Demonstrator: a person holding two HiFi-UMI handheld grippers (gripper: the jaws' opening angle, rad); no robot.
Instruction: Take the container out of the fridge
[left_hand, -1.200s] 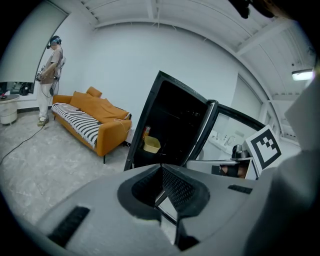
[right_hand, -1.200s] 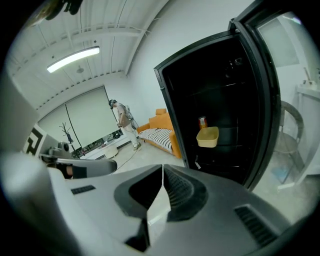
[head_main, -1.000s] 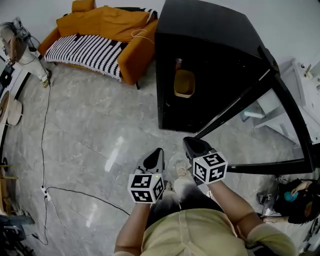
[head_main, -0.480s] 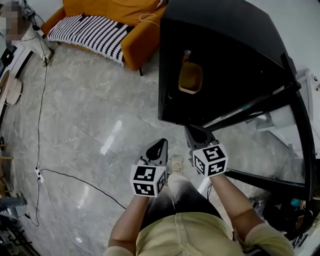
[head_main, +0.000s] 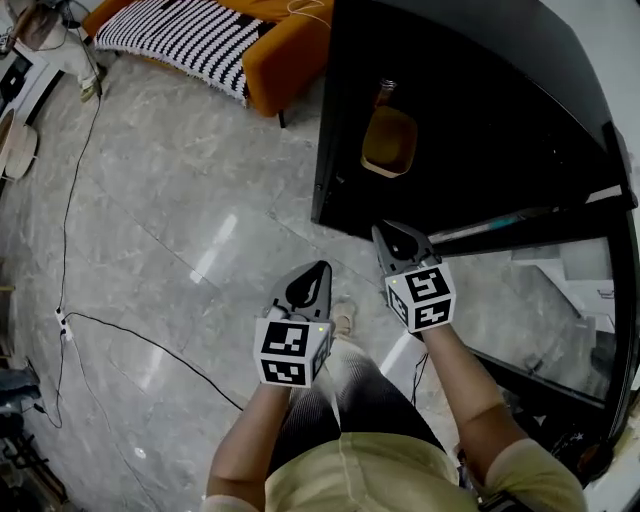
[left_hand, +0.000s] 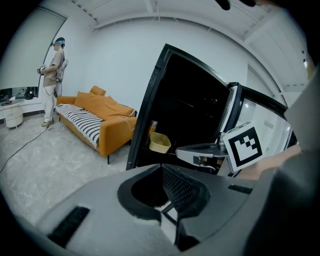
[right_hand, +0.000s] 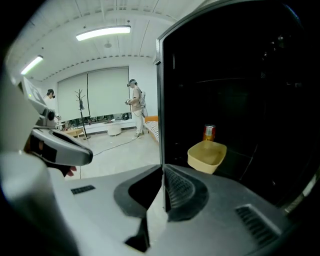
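Observation:
The black fridge (head_main: 480, 110) stands open. On a shelf inside it sits a pale yellow container (head_main: 388, 142), upright, with a red drink can (head_main: 385, 91) just behind it. My right gripper (head_main: 384, 232) is shut and empty, its tips just outside the fridge's lower front edge, below the container. My left gripper (head_main: 317, 269) hangs lower and to the left over the floor, shut on nothing. The right gripper view shows the container (right_hand: 207, 155) and the can (right_hand: 209, 132) ahead and to the right of the shut jaws. In the left gripper view the container (left_hand: 160, 143) lies further off.
The fridge's glass door (head_main: 540, 225) swings open on the right. An orange sofa (head_main: 290, 50) with a striped blanket stands left of the fridge. A black cable (head_main: 120, 330) runs over the grey marble floor. A person (left_hand: 52, 80) stands far off by the sofa.
The fridge and container have come nearer and larger in the head view. Both grippers have moved forward toward the fridge opening, the right one leading. Both stay shut.

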